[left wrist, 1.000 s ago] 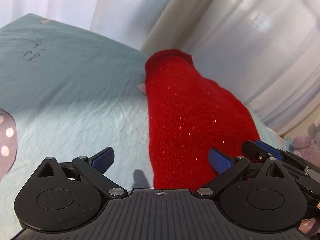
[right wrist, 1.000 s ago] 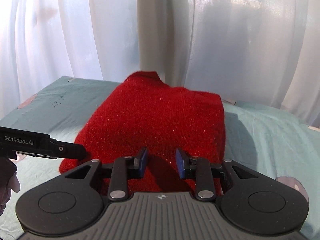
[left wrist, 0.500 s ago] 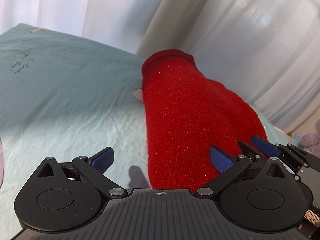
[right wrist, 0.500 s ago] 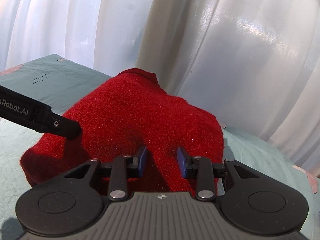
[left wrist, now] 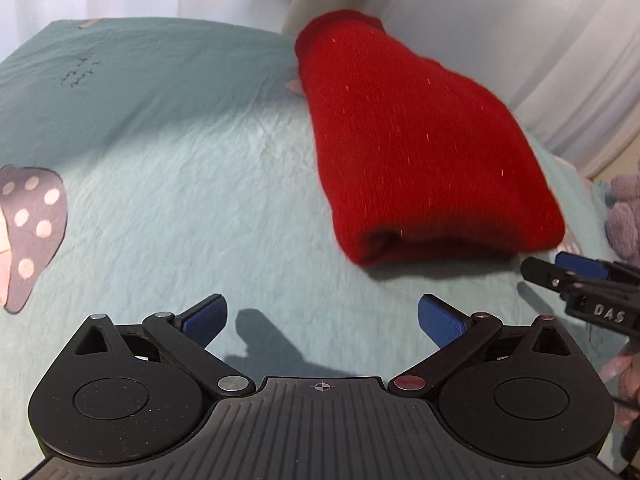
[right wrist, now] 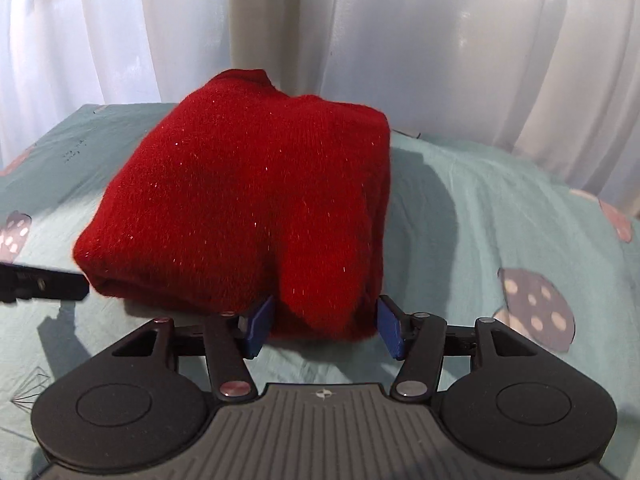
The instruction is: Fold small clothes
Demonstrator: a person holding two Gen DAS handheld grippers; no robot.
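Lying folded, red sweater [left wrist: 420,152] runs lengthwise toward the curtain [left wrist: 500,20].

Under me is a bed covered by a pale teal sheet [left wrist: 168,200], wrinkled, printed with grey polka-dot mushrooms and a small line of dark handwriting near its far edge. On it lies 1 folded red sweater [left wrist: 420,152], resting flat toward the far side by the white curtains. I see 1 mushroom print [right wrist: 536,308] just beside my right finger.

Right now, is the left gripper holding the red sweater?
No, the left gripper is open over bare bedsheet, and the folded red sweater lies apart, beyond its fingers.
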